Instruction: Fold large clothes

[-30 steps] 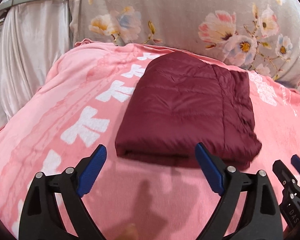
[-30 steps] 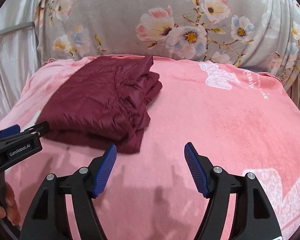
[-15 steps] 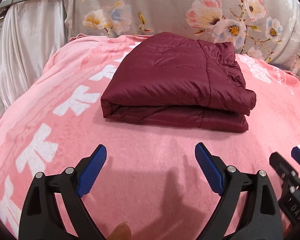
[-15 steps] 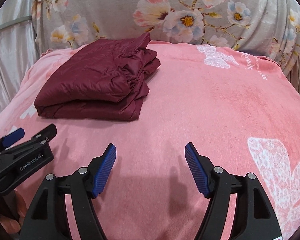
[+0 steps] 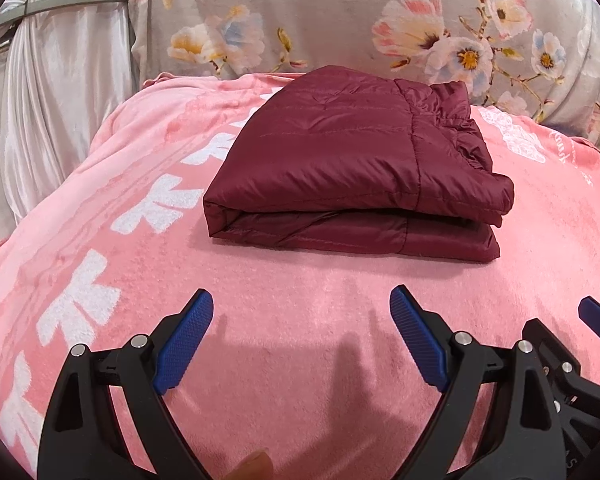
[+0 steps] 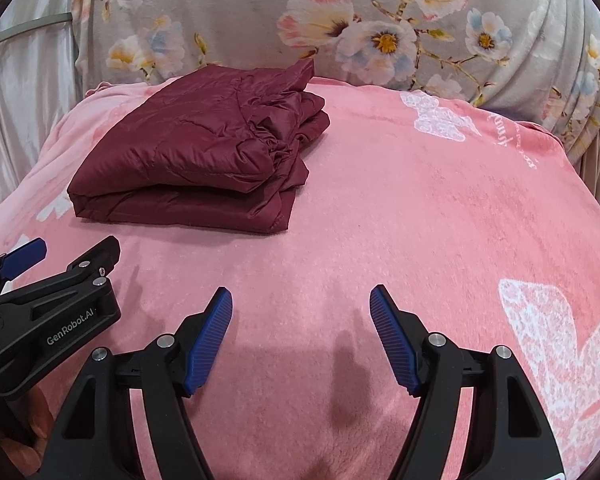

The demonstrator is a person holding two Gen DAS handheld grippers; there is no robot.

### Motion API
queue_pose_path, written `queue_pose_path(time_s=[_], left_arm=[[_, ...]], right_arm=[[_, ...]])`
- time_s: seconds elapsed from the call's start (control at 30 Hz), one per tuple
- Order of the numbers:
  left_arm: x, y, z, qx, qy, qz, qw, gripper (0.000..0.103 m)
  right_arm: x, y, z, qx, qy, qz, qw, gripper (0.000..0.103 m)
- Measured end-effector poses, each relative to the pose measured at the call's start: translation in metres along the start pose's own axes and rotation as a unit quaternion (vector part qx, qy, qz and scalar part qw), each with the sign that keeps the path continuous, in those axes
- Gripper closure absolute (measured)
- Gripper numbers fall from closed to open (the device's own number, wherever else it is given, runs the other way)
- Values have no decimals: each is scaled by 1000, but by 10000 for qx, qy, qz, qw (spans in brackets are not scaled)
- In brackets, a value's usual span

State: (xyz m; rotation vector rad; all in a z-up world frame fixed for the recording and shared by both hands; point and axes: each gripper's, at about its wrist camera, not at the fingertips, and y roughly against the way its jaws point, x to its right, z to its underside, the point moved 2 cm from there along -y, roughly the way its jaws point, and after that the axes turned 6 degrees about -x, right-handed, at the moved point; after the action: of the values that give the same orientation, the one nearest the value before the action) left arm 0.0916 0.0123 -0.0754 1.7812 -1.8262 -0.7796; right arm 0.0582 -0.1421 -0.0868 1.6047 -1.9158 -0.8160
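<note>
1. Your maroon quilted jacket (image 5: 352,176) lies folded in a compact stack on the pink blanket (image 5: 300,320), well ahead of both grippers; the folding looks finished.
2. Your left gripper (image 5: 301,320) and right gripper (image 6: 301,320) hover with jaws spread, pinching nothing.
3. Next, judge whether the ruffled right edge needs tidying.
4. Readable: "GenRobot.AI" on the left gripper's body.

Left gripper (image 5: 301,340): two black, skeletal plastic arms with triangular cut-outs, joined by round silver rivets, each ending in a blue pad with a fine cross-hatched grip. Right gripper (image 6: 301,340): same build, its blue pads ribbed in straight lines. Seen from the right wrist view, the left gripper's black side casing bears the white lettering "GenRobot.AI" and small silver screws.
</note>
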Motion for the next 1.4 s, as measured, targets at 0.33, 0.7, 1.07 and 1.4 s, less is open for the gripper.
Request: queue_pose_path(time_s=[0.33, 0.7, 1.07, 1.4], left_arm=[[10, 6, 1, 135, -236, -51, 9996, 15], [12, 6, 0, 148, -312, -74, 9994, 16], [12, 2, 1, 5, -279, 89, 9996, 18], [11, 0, 1, -16, -265, -9, 9996, 16]], right_arm=[[0, -1, 0, -37, 18, 4, 10000, 34], [-1, -1, 0, -32, 21, 13, 10000, 34], [1, -2, 0, -44, 22, -1, 10000, 34], [3, -1, 2, -29, 77, 35, 10000, 34]])
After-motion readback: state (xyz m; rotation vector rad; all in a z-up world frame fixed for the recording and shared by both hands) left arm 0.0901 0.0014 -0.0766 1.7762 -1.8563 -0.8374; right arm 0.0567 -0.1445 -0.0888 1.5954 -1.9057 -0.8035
